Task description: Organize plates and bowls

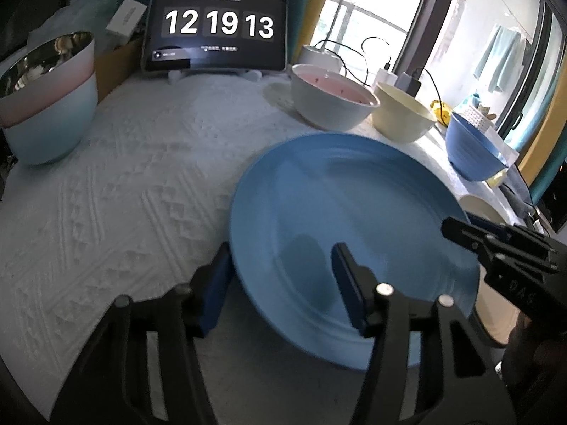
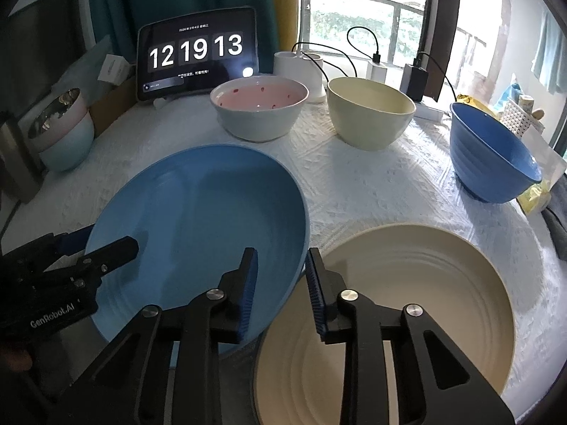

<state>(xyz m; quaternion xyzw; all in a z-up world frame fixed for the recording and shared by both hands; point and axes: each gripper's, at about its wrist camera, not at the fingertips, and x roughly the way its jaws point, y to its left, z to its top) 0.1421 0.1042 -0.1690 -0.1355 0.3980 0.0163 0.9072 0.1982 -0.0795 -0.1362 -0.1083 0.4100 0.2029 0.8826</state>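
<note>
A light blue plate [image 1: 347, 212] [image 2: 198, 219] lies on the white cloth, and its right edge overlaps a cream plate [image 2: 418, 304] [image 1: 492, 315]. My left gripper [image 1: 281, 283] straddles the blue plate's left rim. One finger is outside the rim and the other hangs over the plate's inside, with a wide gap between them. My right gripper [image 2: 281, 279] straddles the same plate's right rim. Its left finger is inside the blue plate and its right finger is over the cream plate. The jaws stand apart, and I see no pad pressing on the rim.
Behind the plates stand a white bowl with a pink inside [image 2: 258, 106], a cream bowl [image 2: 370, 113] and a dark blue bowl [image 2: 492, 152]. At the far left are two nested pastel bowls [image 1: 46, 106]. A tablet clock [image 1: 216, 28], chargers and cables line the back edge.
</note>
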